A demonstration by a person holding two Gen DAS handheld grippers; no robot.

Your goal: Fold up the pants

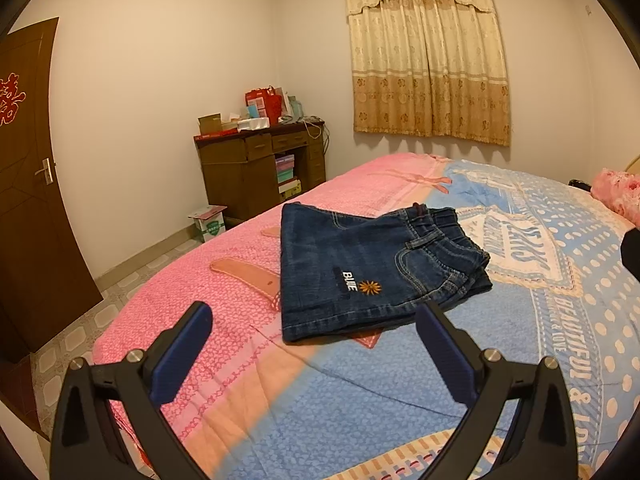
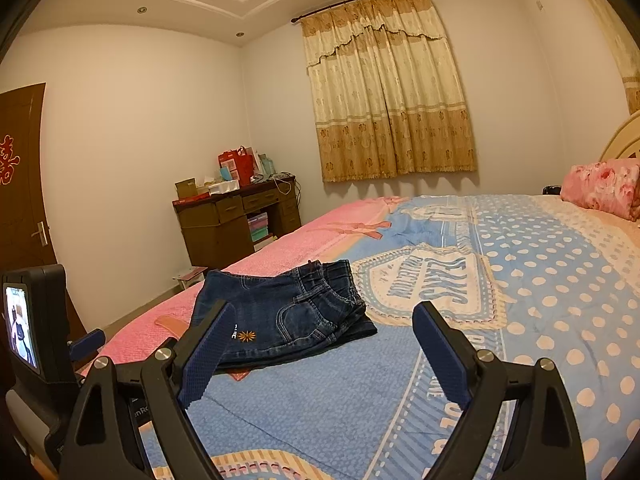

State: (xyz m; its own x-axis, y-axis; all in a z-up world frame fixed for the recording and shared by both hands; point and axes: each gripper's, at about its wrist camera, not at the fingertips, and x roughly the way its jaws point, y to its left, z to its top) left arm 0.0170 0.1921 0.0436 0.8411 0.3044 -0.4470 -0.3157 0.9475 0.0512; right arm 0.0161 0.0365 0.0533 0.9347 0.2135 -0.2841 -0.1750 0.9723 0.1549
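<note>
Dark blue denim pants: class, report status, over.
Left claw open, empty. Right claw open, empty. Dark blue denim pants folded on pink-and-blue patterned bedspread. Nothing in the way.

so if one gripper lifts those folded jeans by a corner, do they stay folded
Probably not: the folded jeans are soft stacked denim layers, so they would likely droop and open. The elastic waistband looks bunched and thick, so that end may hang heavier. The quilted bedspread would likely resist sliding.

- Pants [image 1: 360, 272]: dark blue denim, orange flower embroidery, white lettering on a black patch.
- Bedspread [image 1: 520, 344]: pink at frame left, light blue with pale polka dots at right.
- Curtain [image 1: 428, 52]: cream and gold, floral bands.
- Gripper pads [image 1: 184, 356]: navy, on black.
- Pillow [image 2: 604, 186]: pink floral.
</note>
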